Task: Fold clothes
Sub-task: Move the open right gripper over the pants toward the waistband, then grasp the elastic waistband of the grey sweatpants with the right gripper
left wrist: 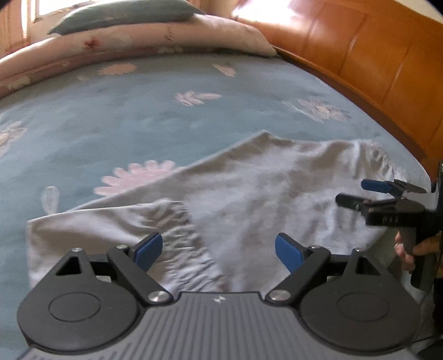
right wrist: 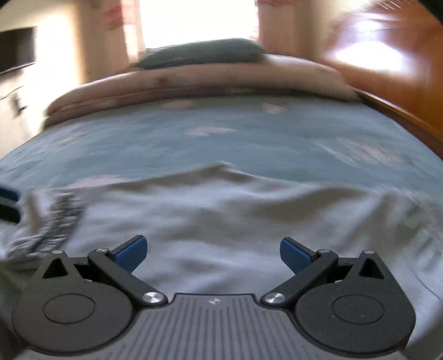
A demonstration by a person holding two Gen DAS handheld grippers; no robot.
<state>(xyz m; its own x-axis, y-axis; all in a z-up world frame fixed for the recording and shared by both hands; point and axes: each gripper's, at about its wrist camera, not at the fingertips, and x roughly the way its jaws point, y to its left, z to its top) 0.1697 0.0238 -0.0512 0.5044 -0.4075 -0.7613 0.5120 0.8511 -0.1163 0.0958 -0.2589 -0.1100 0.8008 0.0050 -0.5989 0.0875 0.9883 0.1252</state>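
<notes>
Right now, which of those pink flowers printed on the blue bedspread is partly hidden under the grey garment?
The big pink flower at the grey garment's left edge; the cloth overlaps its lower petals, while the other flowers lie fully uncovered farther up the bedspread.

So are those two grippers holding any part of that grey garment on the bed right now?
No. Both the left gripper and right gripper are open and empty above the grey garment.

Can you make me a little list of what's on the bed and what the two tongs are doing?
place: bed with blue flowered cover
clothing: grey garment, lying crumpled on the cover, not folded
left tongs: open, empty, over the garment's near edge
right tongs: open, empty, above the garment
far end: folded pink quilt with dark pillow on top
side: wooden headboard
</notes>
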